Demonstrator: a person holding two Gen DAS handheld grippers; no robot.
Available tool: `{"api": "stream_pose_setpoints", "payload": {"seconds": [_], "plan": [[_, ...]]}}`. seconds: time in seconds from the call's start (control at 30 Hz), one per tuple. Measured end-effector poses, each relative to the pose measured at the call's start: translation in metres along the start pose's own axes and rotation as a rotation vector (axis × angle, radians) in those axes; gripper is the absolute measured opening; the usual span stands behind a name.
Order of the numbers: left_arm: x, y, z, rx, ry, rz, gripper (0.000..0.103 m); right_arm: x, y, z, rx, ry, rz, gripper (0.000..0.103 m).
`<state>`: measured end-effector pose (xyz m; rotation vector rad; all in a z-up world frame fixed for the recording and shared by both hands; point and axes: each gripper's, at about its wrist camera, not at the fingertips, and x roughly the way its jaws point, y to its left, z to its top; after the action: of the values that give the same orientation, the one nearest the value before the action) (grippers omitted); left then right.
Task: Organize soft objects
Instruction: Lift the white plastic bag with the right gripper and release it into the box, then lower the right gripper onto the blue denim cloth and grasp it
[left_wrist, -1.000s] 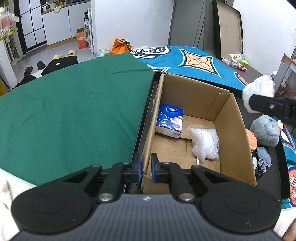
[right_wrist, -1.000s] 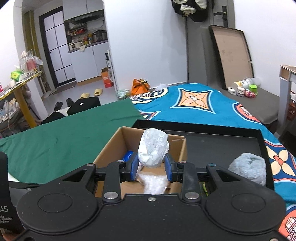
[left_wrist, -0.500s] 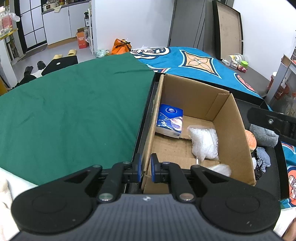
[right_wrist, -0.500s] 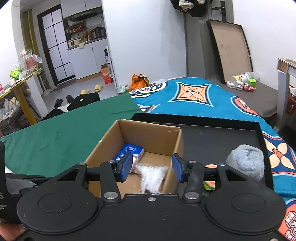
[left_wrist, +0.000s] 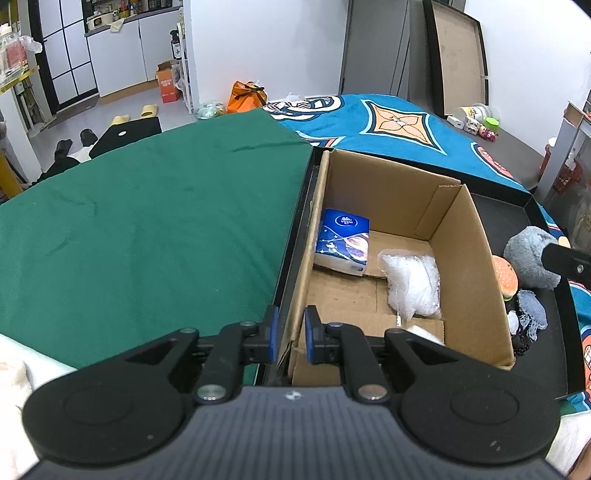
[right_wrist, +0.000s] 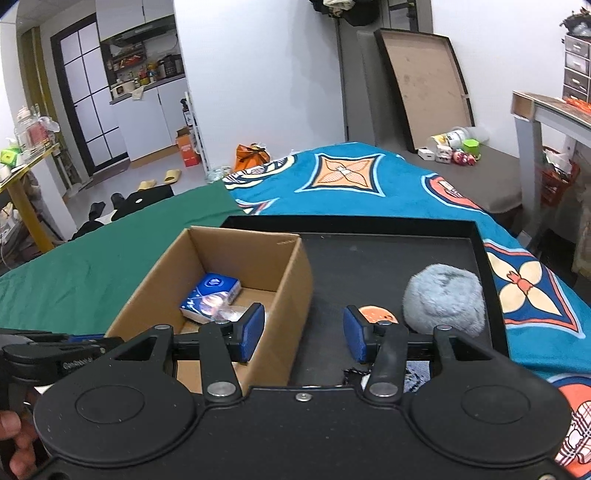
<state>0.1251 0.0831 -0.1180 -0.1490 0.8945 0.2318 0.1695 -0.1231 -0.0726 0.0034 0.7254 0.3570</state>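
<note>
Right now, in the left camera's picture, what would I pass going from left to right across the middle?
Green cloth → blue tissue pack → clear plastic bag → right wall of the cardboard box → burger toy → grey plush.

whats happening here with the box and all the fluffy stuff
A person with a gripper in each hand is sorting soft things into a cardboard box that sits on a black tray. The left gripper is clamped on the box's near wall, steadying it. The right gripper is open and empty, its jaws just opened, hanging over the tray beside the box. A blue tissue pack and a clear plastic bag lie inside. A grey plush ball and a burger toy wait on the tray.
</note>
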Motion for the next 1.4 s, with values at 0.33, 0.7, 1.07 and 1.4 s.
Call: {"api": "stream_pose_setpoints", "payload": {"seconds": [0.33, 0.7, 1.07, 1.4], "plan": [[-0.003, -0.004, 0.0, 0.02, -0.014, 0.026, 0.02, 0.006, -0.026, -0.013, 0.043, 0.025, -0.012, 0.048], [-0.002, -0.013, -0.001, 0.069, -0.017, 0.049, 0.051, 0.022, -0.068, -0.033, 0.131, 0.051, -0.057, 0.05], [0.004, -0.028, 0.001, 0.132, -0.005, 0.096, 0.054, 0.043, -0.1, -0.051, 0.228, 0.082, -0.089, 0.05], [0.008, -0.04, 0.0, 0.19, 0.005, 0.151, 0.054, 0.061, -0.12, -0.062, 0.322, 0.11, -0.112, 0.053]]}}
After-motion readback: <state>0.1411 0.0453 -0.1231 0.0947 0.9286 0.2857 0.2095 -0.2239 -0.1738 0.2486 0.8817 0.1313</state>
